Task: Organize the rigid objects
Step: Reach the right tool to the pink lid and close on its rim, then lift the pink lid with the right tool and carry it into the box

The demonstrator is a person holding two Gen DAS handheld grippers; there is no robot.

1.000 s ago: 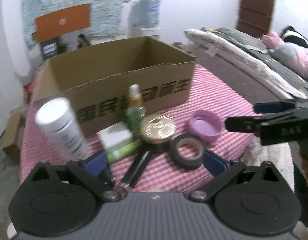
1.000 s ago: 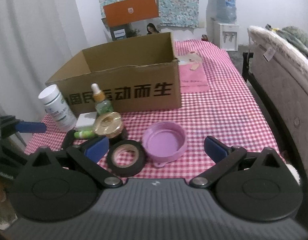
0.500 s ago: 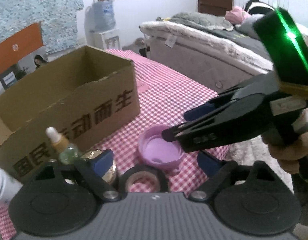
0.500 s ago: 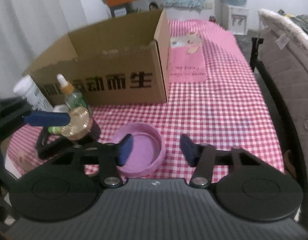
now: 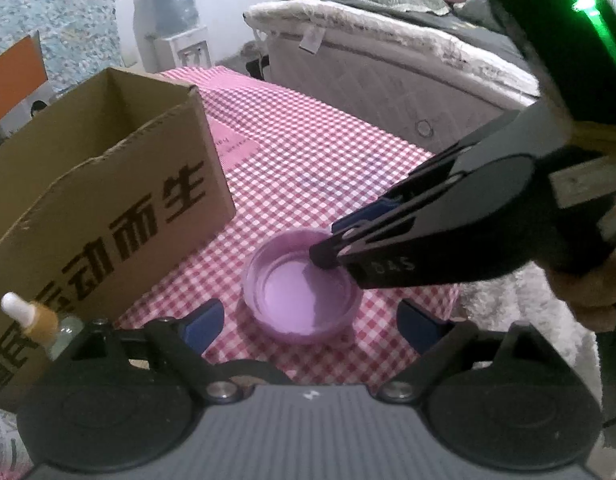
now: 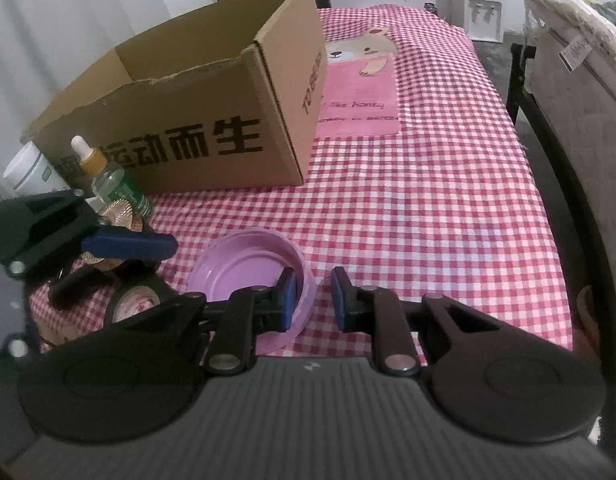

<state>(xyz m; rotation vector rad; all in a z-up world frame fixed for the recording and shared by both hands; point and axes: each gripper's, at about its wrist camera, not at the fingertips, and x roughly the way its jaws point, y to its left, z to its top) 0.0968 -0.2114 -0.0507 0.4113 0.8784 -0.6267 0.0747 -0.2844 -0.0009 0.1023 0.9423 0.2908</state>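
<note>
Left wrist view: my left gripper (image 5: 308, 320) stands wide open and empty at the bottom of the frame, its blue pads flanking the purple lid (image 5: 303, 285) at centre without touching it. My right gripper (image 5: 328, 254) enters from the right; its jaws have just been closing on the lid's rim. The cardboard box (image 5: 107, 184), upper left, is matte, corrugated and torn-edged.

Right wrist view: my right gripper (image 6: 312, 298) straddles the lid's thin, glossy plastic wall, one pad inside, one outside; firm contact I cannot confirm. The dropper bottle (image 6: 115, 184), white bottle (image 6: 27, 170), gold cap (image 6: 117, 216) and tape roll (image 6: 133, 304) remain on the checked tablecloth (image 6: 428, 220), left. In my judgement, sorting has barely begun.
</note>
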